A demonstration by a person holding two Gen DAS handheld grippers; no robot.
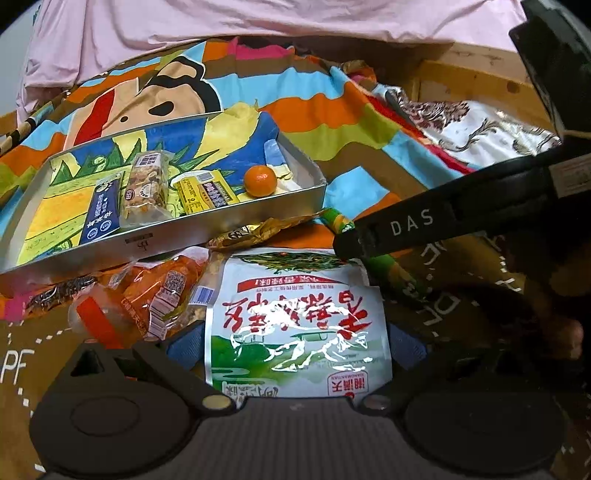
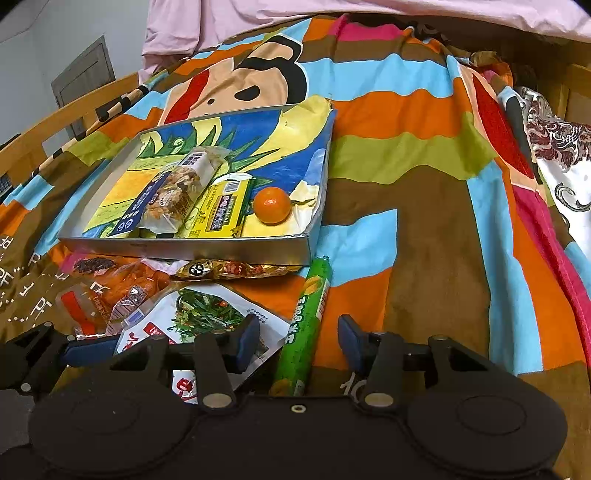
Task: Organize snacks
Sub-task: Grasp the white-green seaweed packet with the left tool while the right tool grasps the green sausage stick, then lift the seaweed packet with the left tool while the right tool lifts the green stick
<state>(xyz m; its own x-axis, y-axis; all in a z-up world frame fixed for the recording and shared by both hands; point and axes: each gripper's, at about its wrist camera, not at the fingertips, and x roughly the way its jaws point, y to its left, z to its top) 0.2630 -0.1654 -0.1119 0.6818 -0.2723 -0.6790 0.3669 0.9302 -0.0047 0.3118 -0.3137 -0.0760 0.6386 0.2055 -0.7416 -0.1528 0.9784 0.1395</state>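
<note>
A shallow silver tray (image 1: 207, 230) (image 2: 184, 249) on the bedspread holds a blue bar (image 1: 100, 212), a nut bar (image 1: 144, 190), a yellow packet (image 1: 205, 192) and a small orange (image 1: 260, 180) (image 2: 272, 205). In front lie an orange packet (image 1: 147, 295), a gold packet (image 2: 236, 268), a white-green pouch (image 1: 299, 321) and a green tube (image 2: 304, 325). My left gripper (image 1: 297, 347) is open with the pouch between its fingers. My right gripper (image 2: 299, 341) is open, straddling the green tube's near end; it also shows in the left wrist view (image 1: 345, 245).
A colourful cartoon bedspread (image 2: 406, 155) covers the bed. Pink bedding (image 1: 258, 18) lies at the back. A wooden bed frame (image 2: 55, 122) runs on the left, and a patterned silver cloth (image 2: 565, 173) on the right.
</note>
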